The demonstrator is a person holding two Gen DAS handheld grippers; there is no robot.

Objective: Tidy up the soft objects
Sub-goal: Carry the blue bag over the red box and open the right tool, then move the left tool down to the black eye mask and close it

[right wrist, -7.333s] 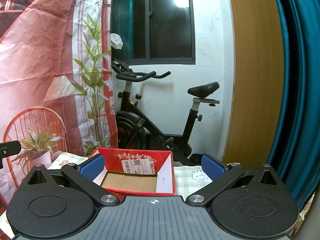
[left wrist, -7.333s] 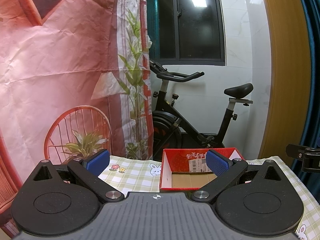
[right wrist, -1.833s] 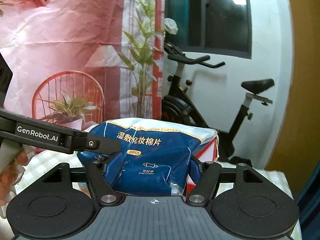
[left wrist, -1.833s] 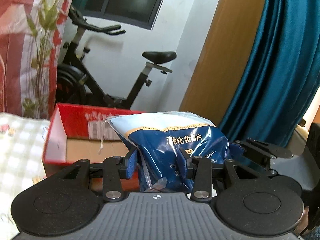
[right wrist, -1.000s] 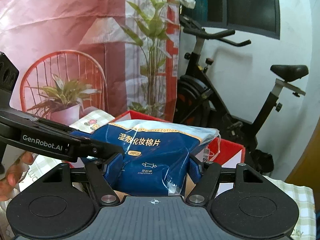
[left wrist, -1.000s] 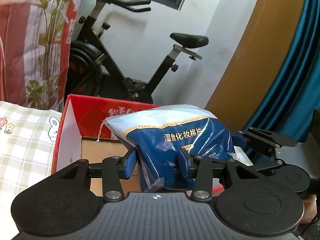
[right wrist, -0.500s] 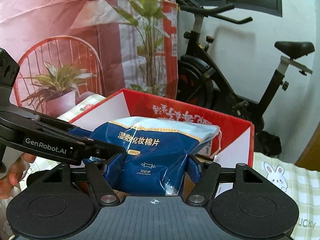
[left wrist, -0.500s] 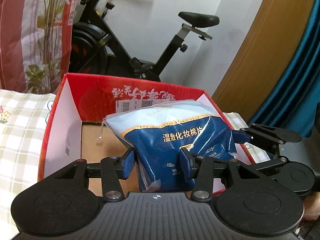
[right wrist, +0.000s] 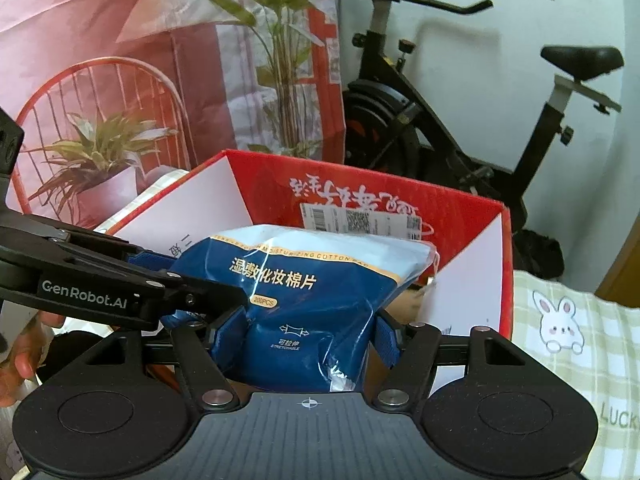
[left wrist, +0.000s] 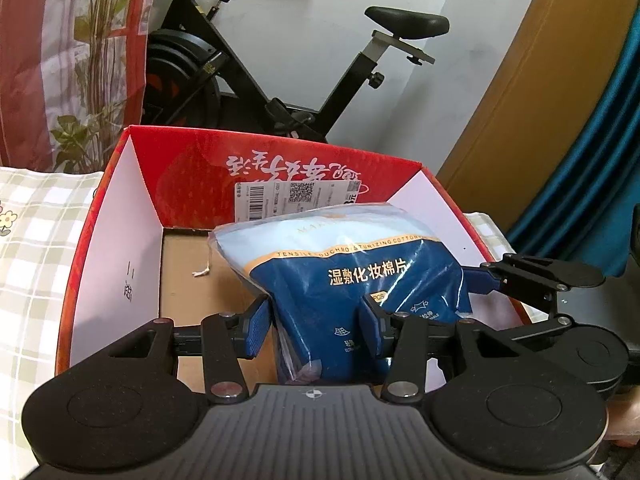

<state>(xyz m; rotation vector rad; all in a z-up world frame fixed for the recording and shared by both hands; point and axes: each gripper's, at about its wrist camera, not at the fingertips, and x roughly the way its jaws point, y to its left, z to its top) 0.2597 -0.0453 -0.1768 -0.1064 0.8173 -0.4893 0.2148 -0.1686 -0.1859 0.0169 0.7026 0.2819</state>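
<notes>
- Nearest me, my left gripper (left wrist: 316,322) has its blue pads pressed into the lower left part of the pack (left wrist: 352,280), jaws partly closed and pinching the soft plastic between them.
- My right gripper (right wrist: 306,330) does the same on the pack's other side: jaws about half closed, pads squeezing the blue body of the pack so that it bulges above them.
- In the right view I see the left gripper coming in from the left edge, its finger against the pack's end; a hand (right wrist: 18,354) shows low at that edge.
- In the left view the right gripper's fingers (left wrist: 532,276) reach the pack from the right.
- The pack, blue with a pale top and yellow band, sits tilted, held by both grippers inside the open top of the box (left wrist: 104,248). I cannot tell whether its bottom touches the cardboard floor.
- The box is red outside, white on its side walls, with a shipping label (left wrist: 296,196) on the far wall.
- It stands on a checked cloth (right wrist: 576,344) with a rabbit print.
- Behind it stands an exercise bike (left wrist: 256,68).
- A printed backdrop (right wrist: 120,60) with plants hangs to its left.
</notes>
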